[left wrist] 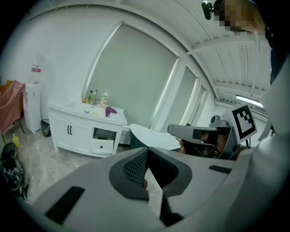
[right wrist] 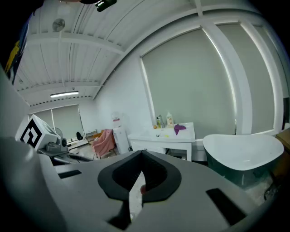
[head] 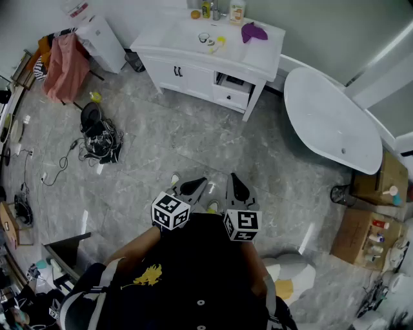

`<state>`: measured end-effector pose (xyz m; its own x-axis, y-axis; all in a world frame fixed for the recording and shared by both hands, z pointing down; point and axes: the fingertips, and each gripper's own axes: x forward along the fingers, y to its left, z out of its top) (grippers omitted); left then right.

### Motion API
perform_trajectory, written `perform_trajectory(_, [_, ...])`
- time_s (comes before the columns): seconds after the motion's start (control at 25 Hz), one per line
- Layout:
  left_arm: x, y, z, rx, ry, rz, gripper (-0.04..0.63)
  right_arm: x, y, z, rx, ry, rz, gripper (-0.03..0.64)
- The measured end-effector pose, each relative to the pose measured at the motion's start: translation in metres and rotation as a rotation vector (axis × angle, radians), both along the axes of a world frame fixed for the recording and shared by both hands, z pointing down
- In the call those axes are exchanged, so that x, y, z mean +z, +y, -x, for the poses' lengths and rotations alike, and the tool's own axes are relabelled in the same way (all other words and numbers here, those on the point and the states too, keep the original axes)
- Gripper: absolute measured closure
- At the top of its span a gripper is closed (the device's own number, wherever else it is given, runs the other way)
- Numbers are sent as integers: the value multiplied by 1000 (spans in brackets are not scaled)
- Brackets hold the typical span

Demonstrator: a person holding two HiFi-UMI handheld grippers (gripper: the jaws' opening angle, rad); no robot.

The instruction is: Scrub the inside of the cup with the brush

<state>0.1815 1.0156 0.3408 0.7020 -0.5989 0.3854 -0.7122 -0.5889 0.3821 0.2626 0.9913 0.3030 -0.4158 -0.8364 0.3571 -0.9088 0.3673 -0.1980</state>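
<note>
The cup (head: 204,37), as far as we can tell, is the small clear round thing on top of the white vanity (head: 193,71), near the middle of its counter. It is too small for us to see how it stands. Just beside it lies a yellow thing that we take for the brush (head: 221,41). Neither gripper is near either one.

On the same counter, a purple cloth (head: 253,30) lies toward the vanity's right end, and a few bottles (head: 236,11) stand along its back edge by the wall. In the vanity's front, a drawer (head: 233,84) on the right side stands pulled open.

To the right of the vanity sits a white bathtub (head: 329,122). To its left stands a white water dispenser (head: 100,42), with a pink cloth (head: 63,64) hanging further left.

Well in front of the vanity, over the grey floor (head: 193,142), we hold both grippers close to the body, side by side. In the left gripper view, the left gripper (left wrist: 147,150) has its jaws pressed together with nothing between them. The right gripper (right wrist: 141,155) is the same in its own view, closed and empty. Both point toward the vanity.
</note>
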Motion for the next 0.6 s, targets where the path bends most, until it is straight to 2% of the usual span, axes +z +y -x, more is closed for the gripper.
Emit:
perform_trajectory(0.12, [-6,-18,14,-40,-14,-34,578,-4,-13,7,2,-76,31,592])
perform_trajectory(0.28, [-18,-41,39,-49,-60,-108,578,-9,-32,30,-15,-53,11,592])
perform_trajectory(0.48, [-41,-69,60,10,-113,-232,578,-10,-51,62,-29,-28,9,592])
perform_trajectory(0.6, [-48,-93,74,38,-105,-259,578,-15,-69,81,3,-32,4,592])
